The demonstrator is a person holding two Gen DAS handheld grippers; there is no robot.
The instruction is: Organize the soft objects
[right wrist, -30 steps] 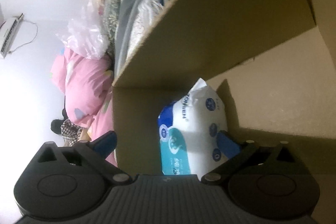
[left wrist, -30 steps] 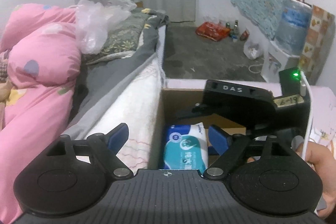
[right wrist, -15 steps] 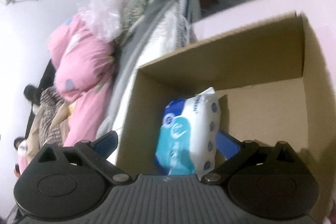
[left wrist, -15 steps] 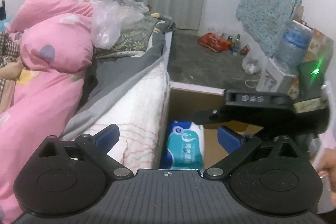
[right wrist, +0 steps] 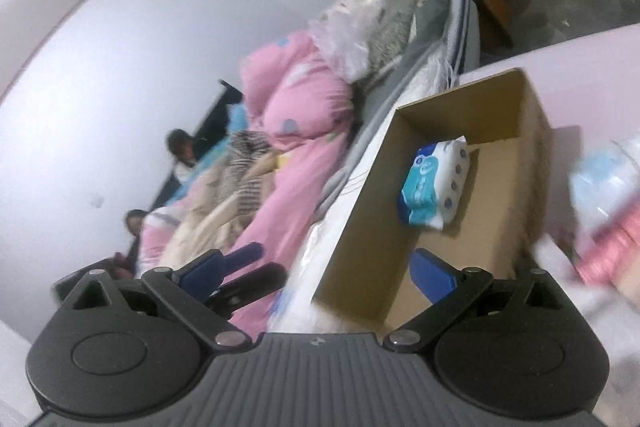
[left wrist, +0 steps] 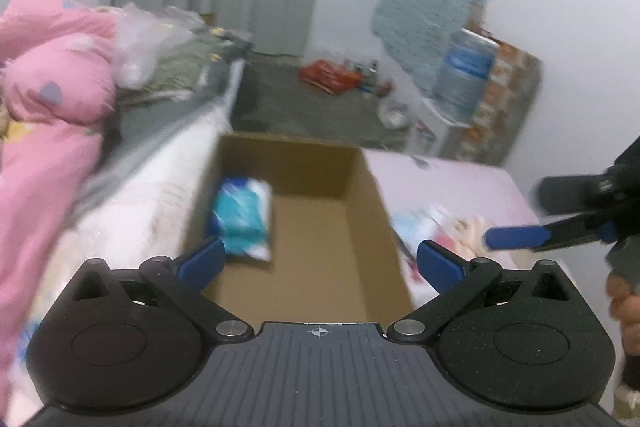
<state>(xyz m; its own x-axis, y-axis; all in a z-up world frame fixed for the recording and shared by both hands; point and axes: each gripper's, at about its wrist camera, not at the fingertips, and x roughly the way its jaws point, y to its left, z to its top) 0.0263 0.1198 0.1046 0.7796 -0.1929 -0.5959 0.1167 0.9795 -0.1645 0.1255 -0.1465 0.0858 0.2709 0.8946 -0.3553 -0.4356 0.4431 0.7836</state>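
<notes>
— Where was the tissue pack [left wrist: 243, 217]?

— In the box [left wrist: 362, 167], against its left wall. Both claws gaped wide, empty: the left claw [left wrist: 318, 263] over the box, the right claw [right wrist: 328, 269] tilted near its front edge.

— Risk?

— Loose items [left wrist: 430, 227] lay blurred at the table's [left wrist: 472, 179] right; a hasty grab could knock them off.

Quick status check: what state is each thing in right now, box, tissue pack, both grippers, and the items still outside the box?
cardboard box: open-topped, mostly bare inside.
tissue pack: inside the box, leaning at its left wall.
left gripper: open, holding nothing, over the box.
right gripper: open, holding nothing.
soft packets: lying on the pink surface right of the box, blurred.
</notes>
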